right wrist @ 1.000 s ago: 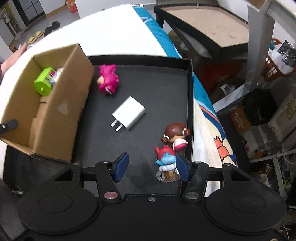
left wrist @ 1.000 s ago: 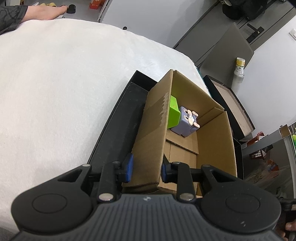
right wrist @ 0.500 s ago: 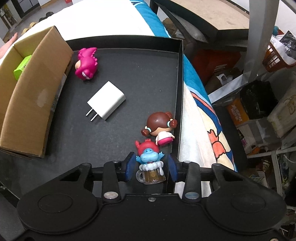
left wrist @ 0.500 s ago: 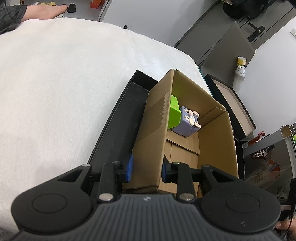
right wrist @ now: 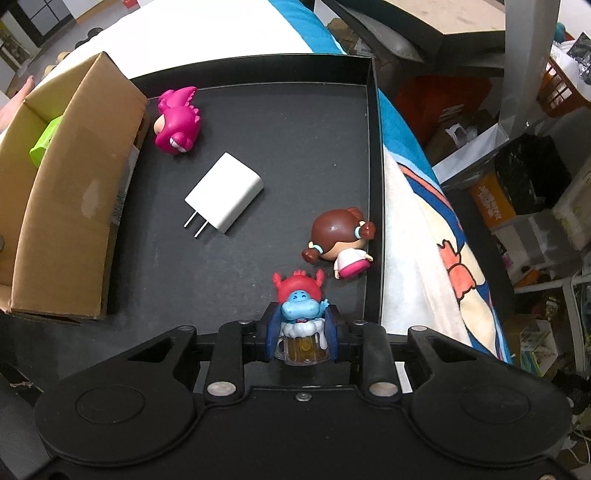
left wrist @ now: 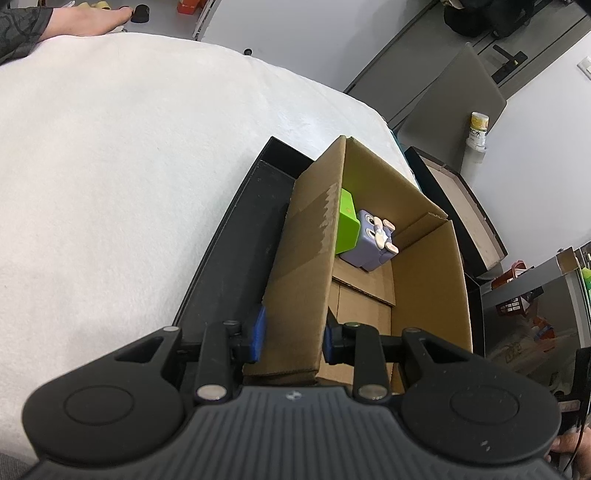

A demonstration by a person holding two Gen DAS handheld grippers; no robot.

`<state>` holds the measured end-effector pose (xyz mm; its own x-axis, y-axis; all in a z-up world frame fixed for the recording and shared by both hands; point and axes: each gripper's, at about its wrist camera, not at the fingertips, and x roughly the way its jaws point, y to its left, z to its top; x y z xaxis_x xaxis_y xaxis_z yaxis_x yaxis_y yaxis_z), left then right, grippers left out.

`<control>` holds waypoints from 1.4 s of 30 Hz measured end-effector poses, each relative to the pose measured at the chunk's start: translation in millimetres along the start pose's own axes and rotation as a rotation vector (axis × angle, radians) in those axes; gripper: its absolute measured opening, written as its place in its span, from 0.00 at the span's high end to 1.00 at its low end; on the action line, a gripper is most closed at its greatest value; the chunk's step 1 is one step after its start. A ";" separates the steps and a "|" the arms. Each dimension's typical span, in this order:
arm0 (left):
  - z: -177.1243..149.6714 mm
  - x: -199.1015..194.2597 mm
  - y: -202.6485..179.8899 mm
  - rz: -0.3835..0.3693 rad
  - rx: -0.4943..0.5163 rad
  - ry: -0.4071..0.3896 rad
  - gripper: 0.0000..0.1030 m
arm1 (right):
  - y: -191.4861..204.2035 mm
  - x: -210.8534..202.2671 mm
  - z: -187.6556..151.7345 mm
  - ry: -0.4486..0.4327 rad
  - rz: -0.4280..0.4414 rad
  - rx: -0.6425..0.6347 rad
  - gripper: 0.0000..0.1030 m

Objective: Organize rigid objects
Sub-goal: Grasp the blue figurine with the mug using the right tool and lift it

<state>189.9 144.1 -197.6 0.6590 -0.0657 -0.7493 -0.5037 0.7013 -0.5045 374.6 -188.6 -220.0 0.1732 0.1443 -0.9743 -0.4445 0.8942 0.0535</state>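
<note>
My left gripper point(left wrist: 293, 339) is shut on the near left wall of an open cardboard box point(left wrist: 306, 258), which holds a green block point(left wrist: 347, 221) and a purple cube toy point(left wrist: 369, 243). My right gripper point(right wrist: 301, 338) is shut on a blue figurine with a red hat and beer mug point(right wrist: 301, 314) at the near edge of the black tray point(right wrist: 295, 129). On the tray lie a white charger point(right wrist: 225, 195), a pink dinosaur toy point(right wrist: 177, 120) and a brown-haired doll point(right wrist: 340, 240). The box point(right wrist: 70, 192) stands at the tray's left.
The tray sits on a white blanket point(left wrist: 110, 166). A person's bare foot point(left wrist: 88, 16) rests at the far left. A dark low table point(left wrist: 458, 206) and room clutter point(right wrist: 517, 184) lie off the bed to the right.
My right gripper moved forward over the blue figurine and closed on it. My left gripper keeps its hold on the box wall.
</note>
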 end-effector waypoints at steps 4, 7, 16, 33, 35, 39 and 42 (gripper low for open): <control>0.3 -0.1 -0.6 0.000 0.003 -0.001 0.72 | 2.7 -2.6 1.9 -0.016 -0.023 -0.005 0.48; 0.4 -0.1 -0.6 0.000 0.002 -0.001 0.72 | 3.9 1.2 3.3 -0.008 -0.034 -0.010 0.46; 0.4 -0.1 -0.7 0.000 0.003 -0.001 0.72 | 11.2 13.6 5.7 0.006 -0.065 -0.049 0.46; 0.2 0.0 -0.1 -0.003 0.004 0.001 0.72 | 31.0 1.5 -6.1 -0.030 -0.087 -0.054 0.63; -0.1 -0.2 -0.4 -0.004 0.006 0.001 0.72 | 30.0 -4.6 -6.6 -0.042 -0.077 -0.034 0.63; -0.3 -0.5 -0.1 -0.007 0.004 0.003 0.72 | 32.0 -14.1 -9.2 -0.057 -0.085 -0.023 0.63; -0.7 -0.6 0.4 -0.010 0.002 0.005 0.72 | 34.6 -23.2 -10.9 -0.072 -0.095 -0.026 0.63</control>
<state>188.9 143.9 -197.6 0.6612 -0.0766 -0.7463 -0.4958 0.7020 -0.5113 345.6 -165.7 -197.9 0.2779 0.0909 -0.9563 -0.4460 0.8939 -0.0446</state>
